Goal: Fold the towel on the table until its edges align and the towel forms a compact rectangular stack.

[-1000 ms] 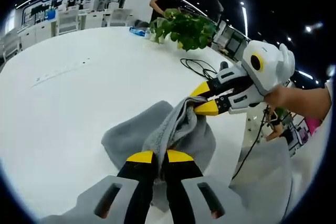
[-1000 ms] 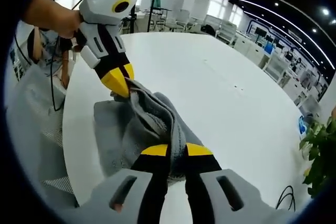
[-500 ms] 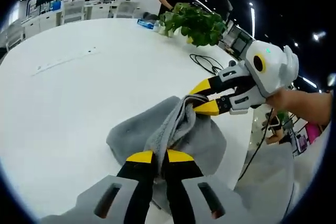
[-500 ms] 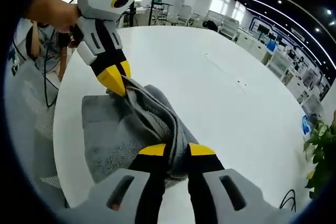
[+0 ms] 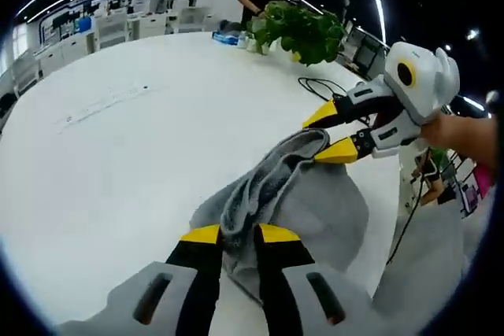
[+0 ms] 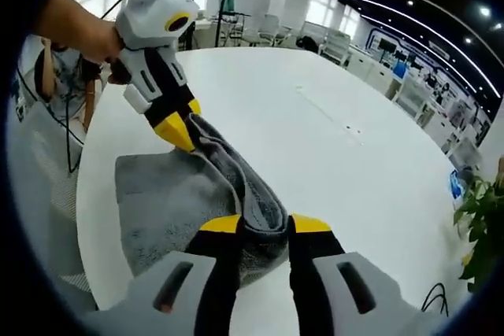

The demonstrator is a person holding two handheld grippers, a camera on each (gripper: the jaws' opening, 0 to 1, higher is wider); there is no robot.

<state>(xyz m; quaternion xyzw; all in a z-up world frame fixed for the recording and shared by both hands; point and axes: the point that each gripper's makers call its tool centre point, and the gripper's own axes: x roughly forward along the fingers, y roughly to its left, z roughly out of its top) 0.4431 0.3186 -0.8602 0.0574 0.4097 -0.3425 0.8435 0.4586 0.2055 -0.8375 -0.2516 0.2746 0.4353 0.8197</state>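
Nearest me in the left gripper view, my left gripper (image 5: 238, 234) is pinching a bunched edge of the grey towel (image 5: 315, 210), the cloth wedged between its yellow tips. In the right gripper view my right gripper (image 6: 264, 226) is likewise clamped on a rolled edge of the towel (image 6: 165, 202). The two grips sit at opposite ends of one taut ridge of cloth, so the held edge runs straight from one gripper to the other; in the left gripper view the right gripper (image 5: 329, 133) is ahead and to the right, and in the right gripper view the left gripper (image 6: 179, 127) is ahead and to the left. Below that ridge the remaining towel sags onto the white bench (image 5: 118, 155), near its edge closest to me. I judge the fold is mid-way: the lifted edge needs carrying over the lying part. Farther off on the bench lie a black cable (image 5: 319, 88) and a leafy plant (image 5: 303, 33), with a person standing behind it and rows of office desks beyond.
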